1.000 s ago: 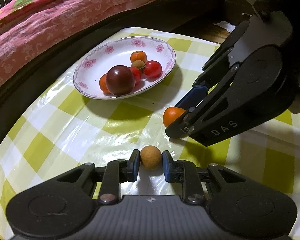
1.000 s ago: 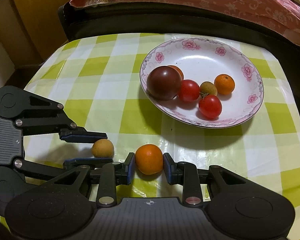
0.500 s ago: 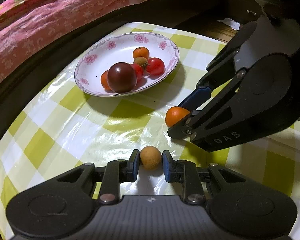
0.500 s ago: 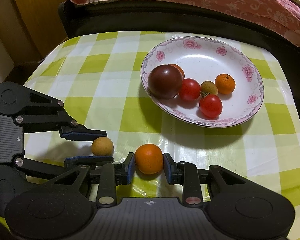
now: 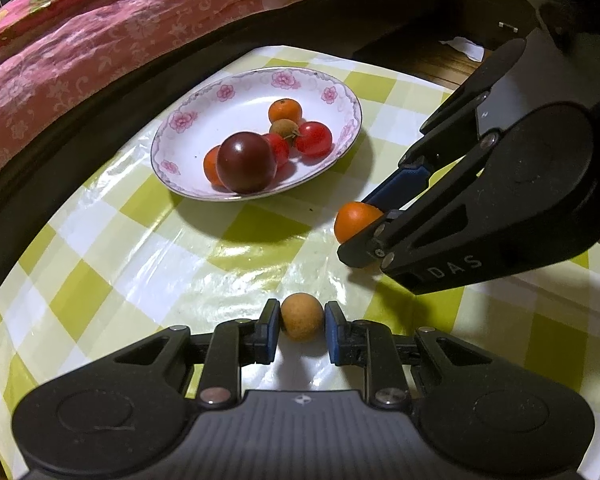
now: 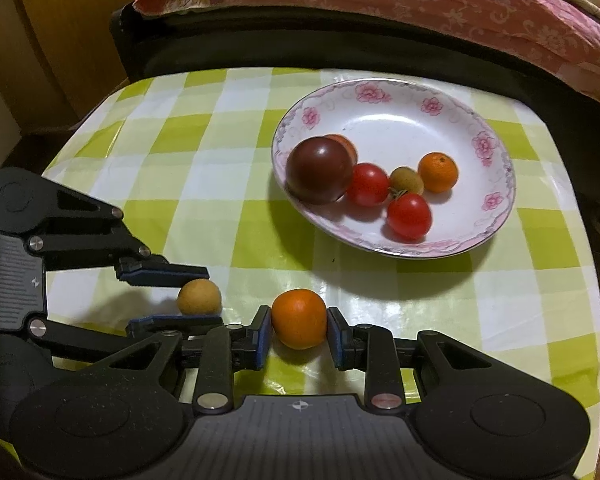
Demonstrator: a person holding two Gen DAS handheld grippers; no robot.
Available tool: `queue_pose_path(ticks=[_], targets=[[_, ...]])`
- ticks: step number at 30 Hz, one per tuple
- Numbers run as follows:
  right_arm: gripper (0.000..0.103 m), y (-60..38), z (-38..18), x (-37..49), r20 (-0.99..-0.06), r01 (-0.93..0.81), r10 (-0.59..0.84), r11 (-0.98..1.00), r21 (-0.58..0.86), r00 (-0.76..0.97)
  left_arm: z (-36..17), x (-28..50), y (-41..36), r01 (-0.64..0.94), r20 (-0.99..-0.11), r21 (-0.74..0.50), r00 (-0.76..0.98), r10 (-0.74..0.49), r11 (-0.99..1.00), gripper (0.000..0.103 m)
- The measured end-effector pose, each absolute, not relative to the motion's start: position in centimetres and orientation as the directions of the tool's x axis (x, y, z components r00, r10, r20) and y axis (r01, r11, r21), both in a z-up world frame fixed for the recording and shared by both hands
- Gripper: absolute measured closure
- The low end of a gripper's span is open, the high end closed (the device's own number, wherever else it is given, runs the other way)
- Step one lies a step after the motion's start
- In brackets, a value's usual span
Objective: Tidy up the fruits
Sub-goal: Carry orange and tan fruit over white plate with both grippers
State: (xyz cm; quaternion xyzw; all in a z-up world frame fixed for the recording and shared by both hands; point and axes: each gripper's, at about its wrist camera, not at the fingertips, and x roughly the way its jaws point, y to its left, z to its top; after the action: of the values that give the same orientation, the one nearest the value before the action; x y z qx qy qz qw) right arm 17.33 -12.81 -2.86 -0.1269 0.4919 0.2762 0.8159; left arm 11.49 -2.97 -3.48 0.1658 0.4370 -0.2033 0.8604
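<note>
Left gripper (image 5: 301,322) clamps longan (image 5: 301,322) | right gripper (image 6: 299,325) clamps orange (image 6: 299,318), half-hidden from left view

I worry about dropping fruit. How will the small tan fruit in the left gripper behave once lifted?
The small tan fruit is round, so it would likely roll on the glossy tablecloth if released. The left gripper pinches it only at its sides, so it may pivot or slip. Its skin looks matte and rough, which probably helps grip.

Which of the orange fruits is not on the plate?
The orange fruit clamped in the right gripper, on the checked cloth; the other two lie on the plate.
</note>
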Motion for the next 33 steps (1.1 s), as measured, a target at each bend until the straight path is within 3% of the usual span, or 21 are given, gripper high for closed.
queue_pose_path(ticks=[33], targets=[[0.078,-15.7,0.8,19.5,-0.803,-0.470,0.337,0.879,0.081,0.491,-0.2,16.1,-4.1,0.455,-0.748,0.111,0.623,-0.227,0.883,0.072]])
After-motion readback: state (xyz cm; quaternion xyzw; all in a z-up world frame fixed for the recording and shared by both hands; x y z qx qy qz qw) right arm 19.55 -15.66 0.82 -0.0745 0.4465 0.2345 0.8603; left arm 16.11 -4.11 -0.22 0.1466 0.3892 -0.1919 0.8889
